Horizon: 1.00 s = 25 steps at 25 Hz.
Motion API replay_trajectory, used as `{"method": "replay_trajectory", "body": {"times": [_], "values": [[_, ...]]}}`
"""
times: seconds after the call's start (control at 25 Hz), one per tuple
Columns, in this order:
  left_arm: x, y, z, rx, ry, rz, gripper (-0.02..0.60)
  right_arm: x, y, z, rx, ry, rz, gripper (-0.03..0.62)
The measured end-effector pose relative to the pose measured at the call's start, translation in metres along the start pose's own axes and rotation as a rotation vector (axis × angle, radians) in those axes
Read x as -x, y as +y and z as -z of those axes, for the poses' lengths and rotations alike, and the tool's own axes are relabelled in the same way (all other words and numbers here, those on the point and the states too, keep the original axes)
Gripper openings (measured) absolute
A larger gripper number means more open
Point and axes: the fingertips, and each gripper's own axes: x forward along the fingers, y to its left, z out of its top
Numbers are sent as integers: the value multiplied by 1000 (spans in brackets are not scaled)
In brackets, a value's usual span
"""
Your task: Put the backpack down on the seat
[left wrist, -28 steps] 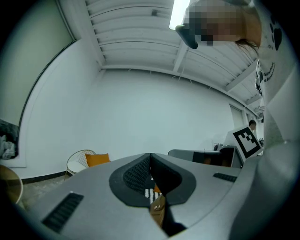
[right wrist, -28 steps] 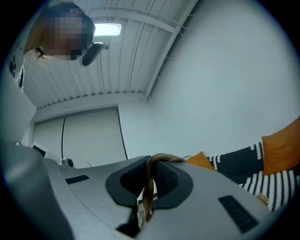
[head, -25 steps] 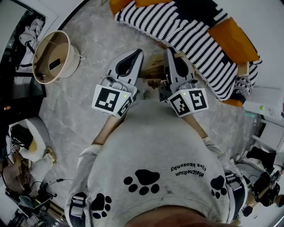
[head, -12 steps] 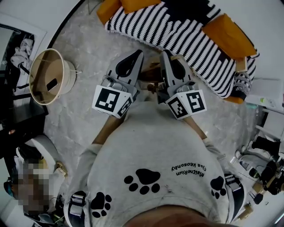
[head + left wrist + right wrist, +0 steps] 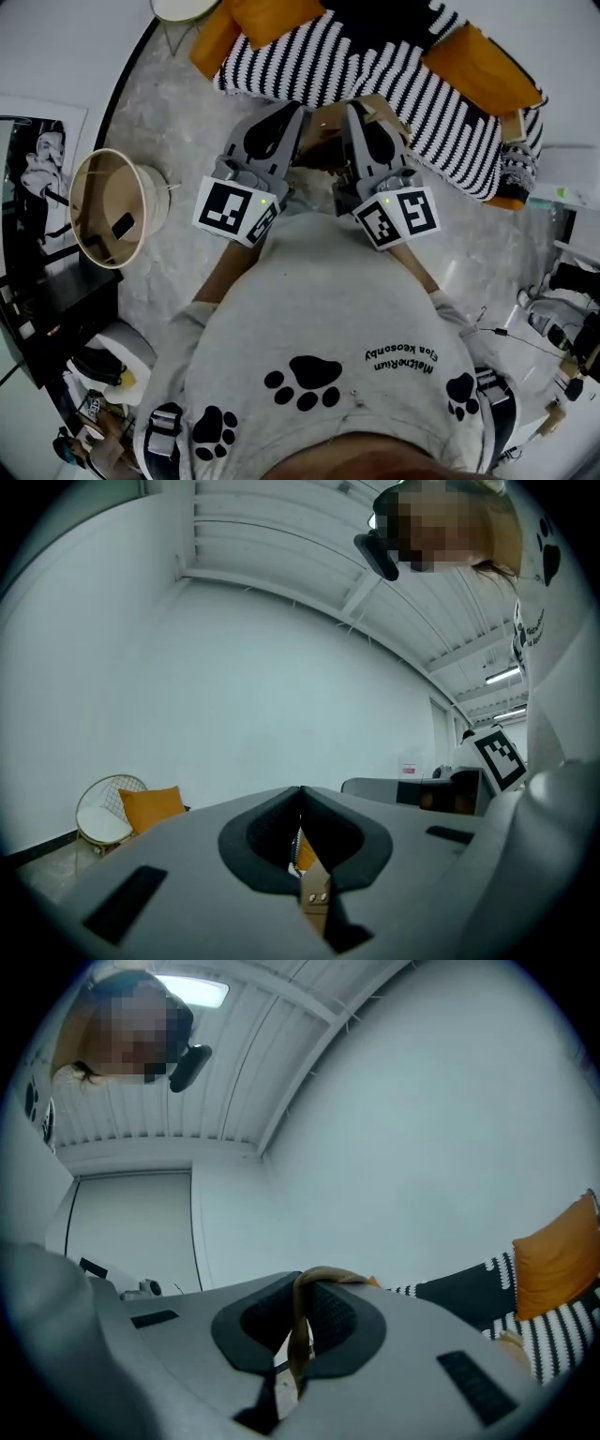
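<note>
Head view: left gripper (image 5: pixel 292 117) and right gripper (image 5: pixel 356 112) each clamp a thin tan strap (image 5: pixel 297 1335), the sound hold on a likely soft, saggy brown backpack (image 5: pixel 323 150), before the far black-and-white striped seat (image 5: pixel 394 66)

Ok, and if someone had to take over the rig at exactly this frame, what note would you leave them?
Left tongs: shut on a tan riveted strap of the backpack.
Right tongs: shut on a tan strap loop.
Backpack: held between the two tongs in front of the person and mostly hidden under them. It appears to be right at the near edge of the striped seat with the orange cushions.
Done: backpack gripped by both straps and brought up to the seat.
Left: move it over the seat, lower it onto the stripes, open both tongs.
</note>
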Motion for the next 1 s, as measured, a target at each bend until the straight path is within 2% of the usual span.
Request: {"method": "replay_trajectory", "body": {"times": [0.36, 1.0], "values": [[-7, 43, 2, 17, 1, 41, 18, -35, -3, 9, 8, -7, 61, 37], [-8, 71, 10, 53, 9, 35, 18, -65, -5, 20, -6, 26, 58, 37]]}}
